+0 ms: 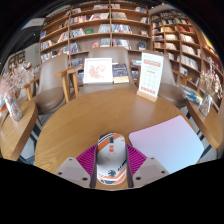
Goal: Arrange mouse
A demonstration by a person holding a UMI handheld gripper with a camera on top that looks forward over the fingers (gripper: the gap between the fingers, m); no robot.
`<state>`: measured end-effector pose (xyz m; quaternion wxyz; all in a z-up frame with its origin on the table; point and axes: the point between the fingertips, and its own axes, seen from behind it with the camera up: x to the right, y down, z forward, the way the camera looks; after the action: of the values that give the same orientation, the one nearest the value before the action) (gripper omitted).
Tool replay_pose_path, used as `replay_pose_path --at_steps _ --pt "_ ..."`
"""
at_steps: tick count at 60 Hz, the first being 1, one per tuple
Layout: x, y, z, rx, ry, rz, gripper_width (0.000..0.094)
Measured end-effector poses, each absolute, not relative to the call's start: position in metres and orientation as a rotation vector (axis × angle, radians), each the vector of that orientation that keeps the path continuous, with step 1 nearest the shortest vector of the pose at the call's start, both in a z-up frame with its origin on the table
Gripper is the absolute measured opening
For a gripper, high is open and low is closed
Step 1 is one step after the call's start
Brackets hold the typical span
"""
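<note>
My gripper (112, 170) is partly closed, both pink pads (90, 160) pressing the sides of the mouse (112, 160), a white one with orange markings, held above the round wooden table (80, 120). Just ahead to the right lies a pale mat (170, 140). Beyond stand a sign (150, 76), chairs (55, 85) and bookshelves (100, 25).

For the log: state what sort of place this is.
Probably a library or bookshop: bookshelves line the walls, display signs stand on a round wooden table, and the gripper holds a mouse.
</note>
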<state>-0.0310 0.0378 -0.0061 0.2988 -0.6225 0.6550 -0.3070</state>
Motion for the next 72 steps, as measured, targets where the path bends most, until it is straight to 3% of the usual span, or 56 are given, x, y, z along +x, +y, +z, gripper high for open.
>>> replay_pose_path --at_steps 9,17,22,28,33,44,51,60,66,72 --pt "-0.04 0.028 0.052 -1.616 1.668 -0.78 0.0419" --pt "-0.032 -0.024 0.118 -1.57 1.607 -0.875 0.042" --pt "-0.024 -0.061 0.139 -1.561 1.591 -0.916 0.0419" --pt "-0.018 -0.108 0.129 -1.561 1.635 -0.957 0.0418" --pt "-0.015 -0.144 0.1 -1.575 1.686 -0.958 0.0418" --pt "-0.024 -0.16 0.023 -1.623 1.764 -0.821 0.0419" --pt "-0.03 -0.163 -0.002 -1.637 1.778 -0.799 0.0434" --pt "-0.033 -0.161 -0.011 -1.64 1.773 -0.824 0.055" --pt "-0.04 -0.168 0.005 -1.614 1.81 -0.866 0.0855" --pt "-0.066 -0.164 0.041 -1.582 1.811 -0.894 0.0844"
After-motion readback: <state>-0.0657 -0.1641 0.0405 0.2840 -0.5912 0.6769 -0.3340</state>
